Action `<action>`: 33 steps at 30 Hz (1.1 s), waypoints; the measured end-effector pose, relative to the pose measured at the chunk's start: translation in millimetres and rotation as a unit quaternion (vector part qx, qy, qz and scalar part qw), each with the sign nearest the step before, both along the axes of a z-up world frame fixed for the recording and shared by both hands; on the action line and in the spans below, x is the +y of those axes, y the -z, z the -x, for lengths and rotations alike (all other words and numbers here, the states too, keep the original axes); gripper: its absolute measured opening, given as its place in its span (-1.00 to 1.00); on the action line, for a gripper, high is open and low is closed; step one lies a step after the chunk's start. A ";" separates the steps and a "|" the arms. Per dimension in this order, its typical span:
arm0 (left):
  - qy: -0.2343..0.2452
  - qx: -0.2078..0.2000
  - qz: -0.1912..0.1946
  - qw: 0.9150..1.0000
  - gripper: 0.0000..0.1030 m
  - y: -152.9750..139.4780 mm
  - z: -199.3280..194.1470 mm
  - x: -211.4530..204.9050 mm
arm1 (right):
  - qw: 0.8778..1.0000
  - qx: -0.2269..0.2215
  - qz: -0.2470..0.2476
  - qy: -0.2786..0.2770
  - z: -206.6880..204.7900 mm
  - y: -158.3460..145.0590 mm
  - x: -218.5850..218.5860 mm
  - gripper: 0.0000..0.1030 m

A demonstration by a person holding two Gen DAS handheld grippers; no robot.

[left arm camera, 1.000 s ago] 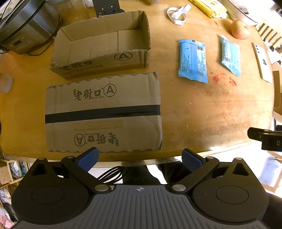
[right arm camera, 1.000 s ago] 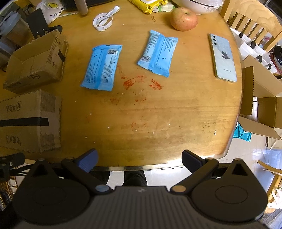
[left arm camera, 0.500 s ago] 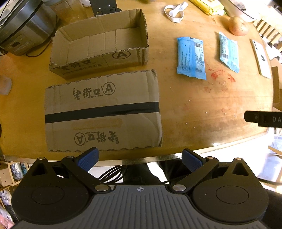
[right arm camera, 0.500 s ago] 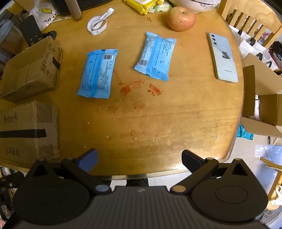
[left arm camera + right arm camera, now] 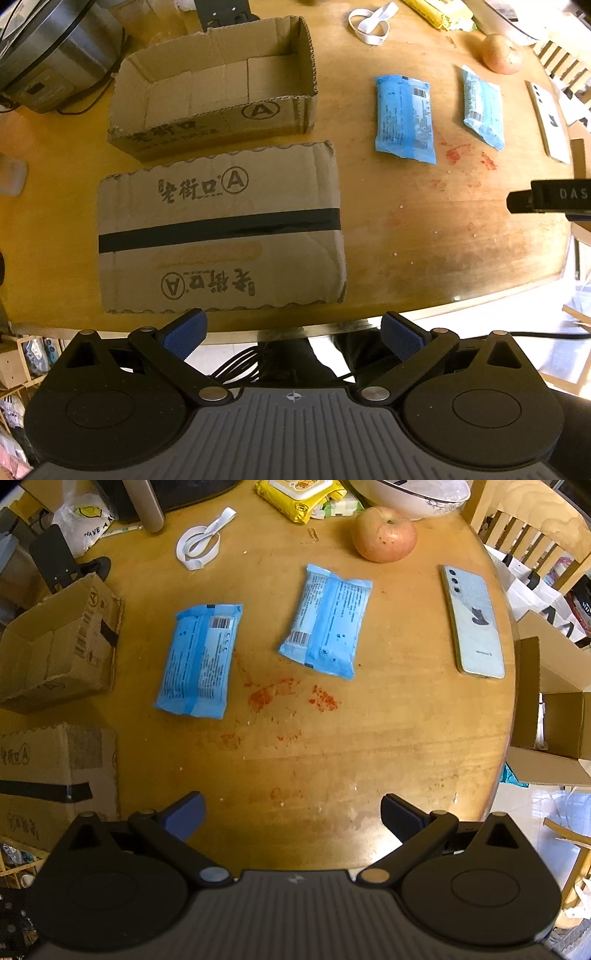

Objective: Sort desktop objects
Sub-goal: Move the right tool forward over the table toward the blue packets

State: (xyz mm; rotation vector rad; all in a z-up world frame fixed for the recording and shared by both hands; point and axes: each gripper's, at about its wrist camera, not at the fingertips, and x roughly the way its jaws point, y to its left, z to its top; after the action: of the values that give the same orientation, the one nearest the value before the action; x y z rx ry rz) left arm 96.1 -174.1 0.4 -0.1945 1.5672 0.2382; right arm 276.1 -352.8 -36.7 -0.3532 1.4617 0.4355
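Observation:
Two blue wet-wipe packs lie flat on the round wooden table: the left pack [image 5: 199, 659] [image 5: 404, 118] and the right pack [image 5: 327, 622] [image 5: 483, 107]. An open, empty cardboard box [image 5: 218, 99] [image 5: 55, 646] stands at the left, with a flat taped cardboard piece [image 5: 221, 229] in front of it. My left gripper [image 5: 293, 338] hangs open over the table's near edge, just before the flat cardboard. My right gripper [image 5: 291, 816] is open and empty over the near table, well short of both packs. Its side pokes into the left wrist view at the right edge.
An apple [image 5: 384, 533], a phone [image 5: 474, 622], a white strap loop [image 5: 201, 542], a yellow packet [image 5: 299, 494] and a bowl [image 5: 410, 494] sit at the far side. A rice cooker [image 5: 48, 51] stands far left. Red stains [image 5: 273, 692] mark the table. Boxes [image 5: 550, 716] and a chair [image 5: 524, 520] flank the right edge.
Both grippers have moved forward and slightly lower over the table, so the packs and boxes look nearer. Both have stayed open; nothing on the table has moved.

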 end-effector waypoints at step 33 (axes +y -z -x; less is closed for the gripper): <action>-0.013 0.012 0.002 1.000 1.00 3.1 1.3 4.1 | 0.999 -0.028 -0.017 -0.005 -72.7 3.3 41.1 1.00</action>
State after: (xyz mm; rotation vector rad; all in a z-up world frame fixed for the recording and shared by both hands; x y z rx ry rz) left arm 94.8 -170.0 -2.7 -0.2169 1.5908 0.2585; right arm 348.8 -311.6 -40.0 -0.3425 1.3976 0.4550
